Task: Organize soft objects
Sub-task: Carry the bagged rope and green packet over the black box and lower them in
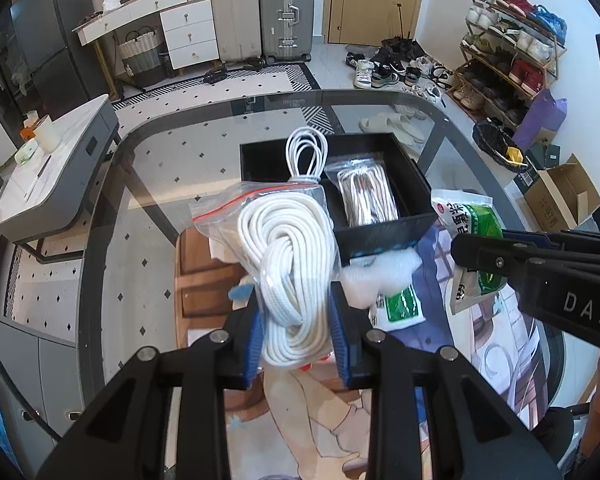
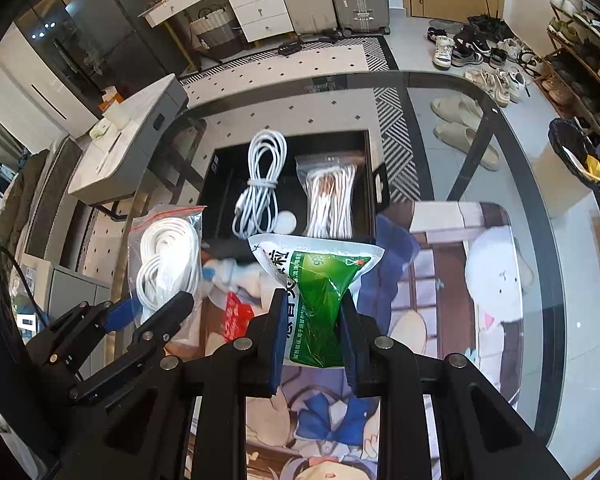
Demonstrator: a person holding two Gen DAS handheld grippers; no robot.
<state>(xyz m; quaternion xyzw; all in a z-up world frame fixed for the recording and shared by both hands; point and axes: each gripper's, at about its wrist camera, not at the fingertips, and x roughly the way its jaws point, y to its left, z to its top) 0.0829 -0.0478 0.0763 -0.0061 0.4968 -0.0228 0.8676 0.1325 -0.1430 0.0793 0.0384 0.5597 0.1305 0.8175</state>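
Black box (image 2: 220, 184) on the bench (image 2: 480, 184) holds a white cable (image 2: 260, 184) and bagged cords (image 2: 332, 200), while the left hand-held gripper (image 1: 296, 332) clamps a bagged white rope (image 1: 288, 264) and the right hand-held gripper (image 2: 312, 336) pinches a green packet (image 2: 320, 292).

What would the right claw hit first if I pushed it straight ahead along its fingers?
Probably the near wall of the black tray, or the bagged white cords inside it. The right claw is shut on the green pouch, which would arrive first. Depth is unclear.
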